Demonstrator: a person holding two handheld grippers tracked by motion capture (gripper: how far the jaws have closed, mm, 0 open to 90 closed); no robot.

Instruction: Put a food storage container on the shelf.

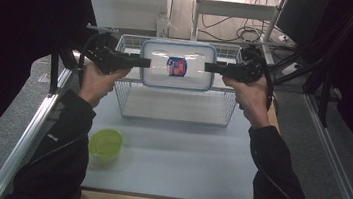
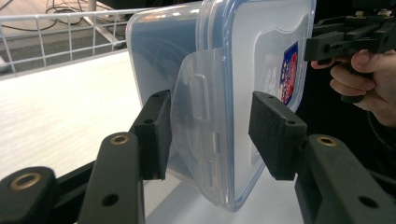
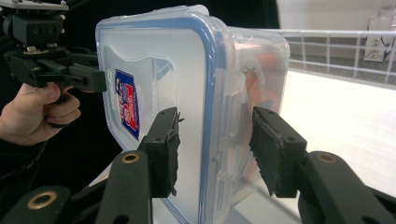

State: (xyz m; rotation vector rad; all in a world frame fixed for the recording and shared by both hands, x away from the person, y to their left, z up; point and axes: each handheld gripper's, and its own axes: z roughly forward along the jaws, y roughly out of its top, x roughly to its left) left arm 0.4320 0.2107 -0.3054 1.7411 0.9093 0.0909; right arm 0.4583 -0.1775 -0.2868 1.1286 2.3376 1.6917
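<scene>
Both grippers (image 1: 144,61) (image 1: 210,67) gripping lidded container (image 1: 177,64), above basket (image 1: 175,110)

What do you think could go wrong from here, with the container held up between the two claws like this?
1. The clear container hangs over the wire basket, gripped only at its two short ends; in the left gripper view one pad of the left claw seems to stand off the lid, so it might slip.
2. If the right claw and the left drift apart or tilt unevenly, the box could twist and drop onto the basket rim.
</scene>
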